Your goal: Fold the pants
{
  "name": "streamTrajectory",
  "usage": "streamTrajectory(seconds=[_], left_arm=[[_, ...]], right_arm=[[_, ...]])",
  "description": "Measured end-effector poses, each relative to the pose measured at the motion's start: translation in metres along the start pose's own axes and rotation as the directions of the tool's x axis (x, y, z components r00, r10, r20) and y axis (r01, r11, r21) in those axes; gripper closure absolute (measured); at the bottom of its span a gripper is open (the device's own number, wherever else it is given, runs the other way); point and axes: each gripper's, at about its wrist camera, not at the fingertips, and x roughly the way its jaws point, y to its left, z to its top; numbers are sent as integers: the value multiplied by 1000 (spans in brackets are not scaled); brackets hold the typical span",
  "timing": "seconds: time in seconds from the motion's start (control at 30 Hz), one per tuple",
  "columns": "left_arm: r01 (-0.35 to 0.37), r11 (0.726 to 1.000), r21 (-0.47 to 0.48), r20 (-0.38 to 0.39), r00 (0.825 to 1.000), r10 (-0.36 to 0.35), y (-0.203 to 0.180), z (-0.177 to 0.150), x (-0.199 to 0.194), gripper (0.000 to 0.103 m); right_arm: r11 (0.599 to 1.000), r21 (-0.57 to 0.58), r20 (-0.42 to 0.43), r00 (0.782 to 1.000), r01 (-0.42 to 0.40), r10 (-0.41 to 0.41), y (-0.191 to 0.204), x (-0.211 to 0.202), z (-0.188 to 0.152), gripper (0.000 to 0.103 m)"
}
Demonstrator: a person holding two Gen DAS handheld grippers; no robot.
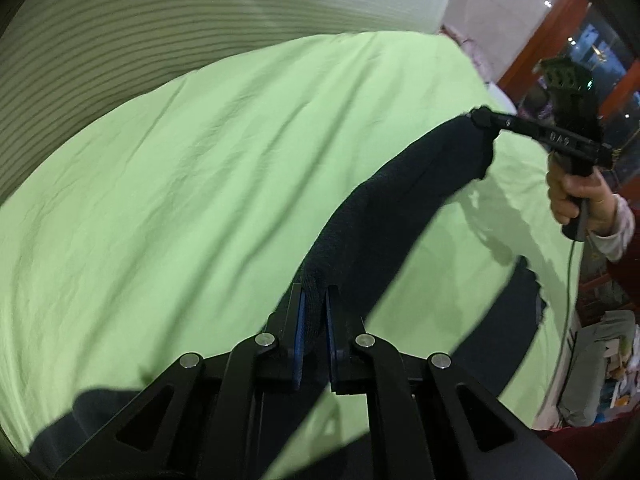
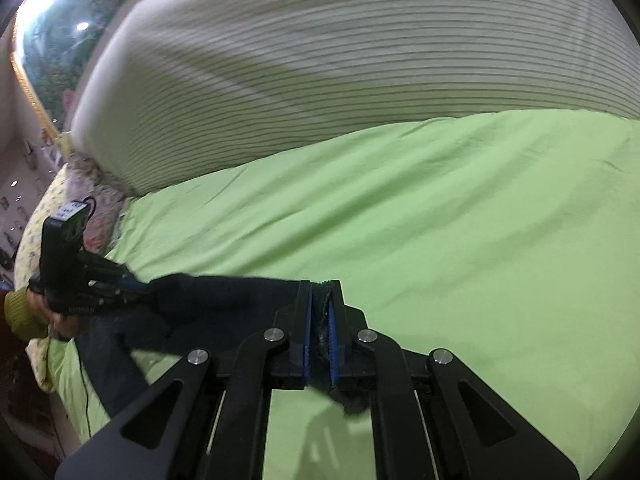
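Dark navy pants [image 1: 400,200] hang stretched in the air between my two grippers, above a light green bed sheet [image 1: 200,180]. My left gripper [image 1: 314,300] is shut on one end of the held edge. In the left wrist view my right gripper [image 1: 484,118] is shut on the other end, at the upper right. In the right wrist view my right gripper [image 2: 322,300] is shut on the pants [image 2: 224,292], and my left gripper [image 2: 140,288] holds the far end at the left. The rest of the pants droops onto the sheet [image 2: 440,220] below.
A large striped pale pillow or rolled quilt [image 2: 340,60] lies along the far side of the bed. A patterned cloth [image 2: 48,200] lies at the left bed edge. Red wooden furniture [image 1: 540,32] and clutter [image 1: 600,360] stand beyond the right edge of the bed.
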Motion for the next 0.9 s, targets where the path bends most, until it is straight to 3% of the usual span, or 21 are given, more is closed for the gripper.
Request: streamTrajectory(seconds=[0.17,0.4,0.73,0.9], left_arm=[[67,998,-22,24,997,-66,-17,-44,-27,96],[124,991,-54,42,992,-122,-46,-80,-38,97],[159,986,-55,45,987,-156,-77,-130,-51,97],[165,985,-59,27,986,-164,-85,-153,-47,97]], right_arm=[[1000,4,-13,1000,-19,19,1,-20,-44,95],[1000,4,-55,998,-7,7,24,-34,-95,96],[997,-64,-115,992,52,-60,43,-62,-148,96],[984,-147,-192,973,99,-127,49,-54,-170,96]])
